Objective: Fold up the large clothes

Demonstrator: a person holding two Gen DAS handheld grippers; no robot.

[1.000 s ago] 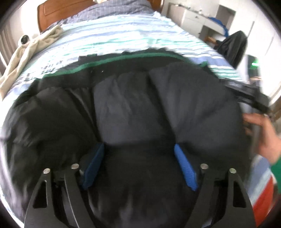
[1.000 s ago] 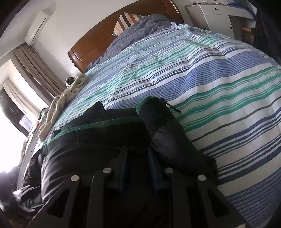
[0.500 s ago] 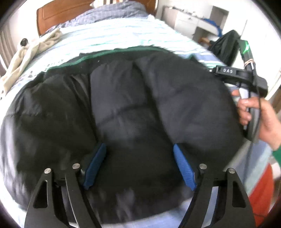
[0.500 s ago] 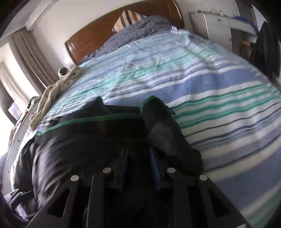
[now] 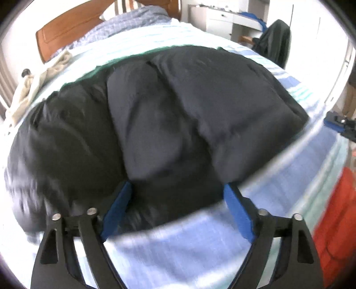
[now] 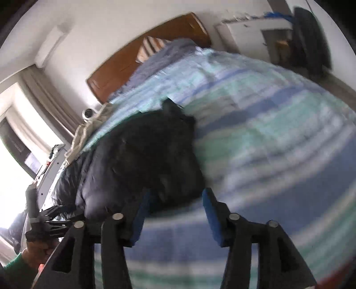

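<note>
A large black padded jacket with a green hem lies folded on the striped bed. It also shows in the right wrist view. My left gripper is open and empty, its blue pads at the jacket's near edge. My right gripper is open and empty, just off the jacket's near right corner, over the bedspread. The left gripper also shows at the left edge of the right wrist view.
A wooden headboard and pillows are at the far end. A beige cloth lies on the bed's left side. A white desk and a chair with dark clothing stand at right. A red object is near right.
My right gripper has opened and let go of the jacket, pulling back from it. My left gripper, still open, has drawn back toward the jacket's near edge.
</note>
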